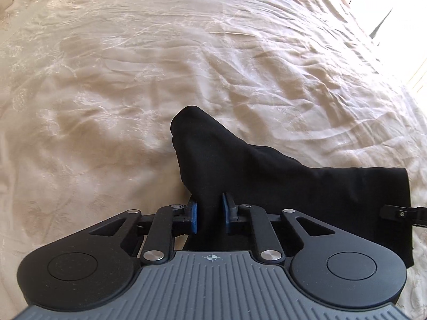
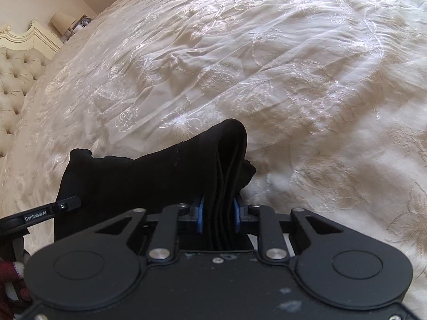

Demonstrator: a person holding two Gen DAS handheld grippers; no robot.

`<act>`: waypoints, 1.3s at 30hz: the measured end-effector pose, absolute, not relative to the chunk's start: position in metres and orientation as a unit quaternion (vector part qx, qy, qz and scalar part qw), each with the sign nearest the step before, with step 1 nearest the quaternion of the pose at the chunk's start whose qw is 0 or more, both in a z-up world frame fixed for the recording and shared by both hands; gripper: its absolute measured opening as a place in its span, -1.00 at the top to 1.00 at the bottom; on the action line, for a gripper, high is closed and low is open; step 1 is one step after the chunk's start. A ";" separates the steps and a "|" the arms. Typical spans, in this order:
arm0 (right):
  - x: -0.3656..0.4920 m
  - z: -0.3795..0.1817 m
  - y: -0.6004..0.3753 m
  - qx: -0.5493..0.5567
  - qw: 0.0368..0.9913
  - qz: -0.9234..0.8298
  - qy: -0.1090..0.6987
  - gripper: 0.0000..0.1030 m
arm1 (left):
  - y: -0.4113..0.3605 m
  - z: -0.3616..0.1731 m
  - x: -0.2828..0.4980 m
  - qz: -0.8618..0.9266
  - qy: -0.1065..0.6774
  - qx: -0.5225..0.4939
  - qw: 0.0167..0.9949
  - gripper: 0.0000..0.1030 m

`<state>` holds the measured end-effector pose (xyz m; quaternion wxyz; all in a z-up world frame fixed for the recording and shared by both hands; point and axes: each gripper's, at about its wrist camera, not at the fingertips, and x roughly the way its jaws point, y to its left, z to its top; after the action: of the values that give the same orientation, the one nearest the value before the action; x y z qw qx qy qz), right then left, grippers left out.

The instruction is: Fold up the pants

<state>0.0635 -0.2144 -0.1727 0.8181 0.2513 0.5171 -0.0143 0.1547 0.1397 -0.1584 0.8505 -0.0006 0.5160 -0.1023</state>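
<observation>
Right now I have both tools clamped onto the black pants (image 1: pixel 240 165), which are bunched and lifted off the cream embroidered bedspread (image 1: pixel 133 80).

On my left wrist view, the left hand-held gripper (image 1: pixel 209 213) is clenched on a gathered edge of the pants: the blue pads (image 1: pixel 194 214) press the dark cloth from either side. From that grip the fabric rises to a rounded peak towards 12 o'clock, then stretches away towards 3 o'clock, where the tip of the other tool shows at the frame edge just beside the cloth.

On my right wrist view, the right hand-held gripper (image 2: pixel 218 216) is grasping a thicker stack of folded layers, whose edges I can count as several parallel ridges between the blue pads (image 2: pixel 200 214). The cloth humps up at 12 o'clock and runs off towards 9 o'clock, where the left tool's finger meets it.

Farther off at 10 o'clock in that view I see a tufted headboard (image 2: pixel 16 80) and a lamp (image 2: pixel 62 21). A dark red gloved hand (image 2: pixel 10 282) shows at 8 o'clock.
</observation>
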 end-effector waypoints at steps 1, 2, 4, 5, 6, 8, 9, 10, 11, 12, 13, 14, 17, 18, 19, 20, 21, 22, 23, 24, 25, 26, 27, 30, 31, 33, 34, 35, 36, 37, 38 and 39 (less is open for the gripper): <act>0.068 -0.171 -0.207 0.249 0.819 -0.012 0.517 0.57 | 0.156 -0.156 0.159 -0.095 0.515 -0.002 0.852 0.67; 0.075 -0.169 -0.195 0.243 0.820 -0.006 0.517 0.57 | 0.169 -0.155 0.163 -0.090 0.514 -0.003 0.853 0.67; 0.093 -0.166 -0.166 0.233 0.823 0.011 0.518 0.58 | 0.205 -0.152 0.174 -0.070 0.508 0.003 0.858 0.67; 0.103 -0.166 -0.151 0.229 0.823 0.020 0.519 0.58 | 0.222 -0.150 0.179 -0.059 0.505 0.004 0.861 0.67; 0.116 -0.167 -0.131 0.224 0.824 0.033 0.520 0.58 | 0.242 -0.149 0.184 -0.046 0.503 0.003 0.863 0.67; 0.141 -0.169 -0.094 0.215 0.824 0.060 0.521 0.58 | 0.282 -0.147 0.194 -0.016 0.502 -0.006 0.865 0.67; 0.157 -0.171 -0.071 0.208 0.823 0.076 0.522 0.58 | 0.298 -0.146 0.198 -0.004 0.502 -0.010 0.865 0.67; 0.168 -0.172 -0.054 0.202 0.823 0.089 0.523 0.58 | 0.320 -0.146 0.203 0.013 0.502 -0.016 0.865 0.67; 0.183 -0.173 -0.031 0.194 0.823 0.106 0.524 0.58 | 0.334 -0.147 0.206 0.025 0.502 -0.021 0.864 0.67; 0.198 -0.175 -0.007 0.184 0.822 0.122 0.525 0.58 | 0.352 -0.148 0.210 0.040 0.503 -0.028 0.863 0.67; 0.208 -0.175 0.010 0.177 0.822 0.134 0.525 0.57 | 0.368 -0.150 0.212 0.054 0.504 -0.036 0.861 0.66; 0.222 -0.176 0.033 0.168 0.821 0.149 0.524 0.57 | 0.382 -0.152 0.214 0.065 0.506 -0.045 0.859 0.66; 0.249 -0.177 0.083 0.142 0.821 0.178 0.524 0.57 | 0.418 -0.165 0.215 0.087 0.521 -0.082 0.845 0.54; 0.255 -0.177 0.100 0.126 0.822 0.186 0.523 0.55 | 0.426 -0.170 0.214 0.092 0.526 -0.097 0.840 0.43; 0.258 -0.177 0.111 0.112 0.823 0.188 0.524 0.52 | 0.433 -0.174 0.213 0.093 0.530 -0.114 0.835 0.35; 0.263 -0.179 0.125 0.089 0.825 0.185 0.526 0.49 | 0.441 -0.177 0.209 0.094 0.530 -0.133 0.832 0.33; 0.266 -0.181 0.134 0.067 0.827 0.177 0.530 0.36 | 0.444 -0.176 0.206 0.095 0.527 -0.141 0.833 0.33; 0.268 -0.183 0.140 0.050 0.828 0.168 0.533 0.27 | 0.446 -0.174 0.201 0.098 0.521 -0.145 0.836 0.34; 0.270 -0.185 0.145 0.035 0.828 0.159 0.536 0.24 | 0.446 -0.169 0.197 0.105 0.511 -0.144 0.841 0.34; 0.269 -0.186 0.145 0.033 0.828 0.154 0.537 0.22 | 0.445 -0.163 0.192 0.114 0.499 -0.140 0.847 0.36; 0.269 -0.185 0.144 0.038 0.830 0.150 0.536 0.22 | 0.444 -0.156 0.185 0.121 0.486 -0.139 0.854 0.36; 0.268 -0.182 0.142 0.041 0.832 0.145 0.535 0.22 | 0.442 -0.149 0.179 0.124 0.475 -0.141 0.860 0.36; 0.268 -0.180 0.141 0.038 0.836 0.135 0.530 0.22 | 0.440 -0.141 0.173 0.125 0.465 -0.143 0.864 0.36; 0.254 -0.162 0.134 0.031 0.853 0.107 0.510 0.23 | 0.425 -0.115 0.152 0.125 0.443 -0.128 0.879 0.35; 0.250 -0.156 0.133 0.029 0.859 0.100 0.502 0.23 | 0.419 -0.106 0.144 0.122 0.432 -0.124 0.885 0.35; 0.239 -0.144 0.131 0.020 0.868 0.093 0.487 0.23 | 0.408 -0.090 0.133 0.119 0.420 -0.118 0.892 0.33; 0.231 -0.137 0.129 0.014 0.873 0.090 0.480 0.23 | 0.401 -0.084 0.128 0.122 0.419 -0.114 0.892 0.32; 0.223 -0.130 0.128 0.008 0.877 0.087 0.472 0.23 | 0.392 -0.077 0.122 0.131 0.418 -0.106 0.893 0.32; 0.214 -0.124 0.128 0.004 0.880 0.085 0.467 0.23 | 0.384 -0.072 0.117 0.143 0.416 -0.099 0.893 0.32; 0.206 -0.119 0.128 0.001 0.882 0.083 0.463 0.23 | 0.376 -0.066 0.111 0.158 0.413 -0.090 0.892 0.32; 0.197 -0.113 0.127 0.001 0.885 0.082 0.459 0.23 | 0.367 -0.062 0.107 0.178 0.410 -0.077 0.891 0.32; 0.189 -0.108 0.127 0.001 0.886 0.081 0.456 0.23 | 0.359 -0.061 0.107 0.202 0.408 -0.058 0.889 0.32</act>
<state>0.1886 0.1271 -0.1080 0.8860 0.0008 0.4564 0.0814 0.1067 0.3585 -0.0609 0.8886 -0.0584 0.4075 0.2025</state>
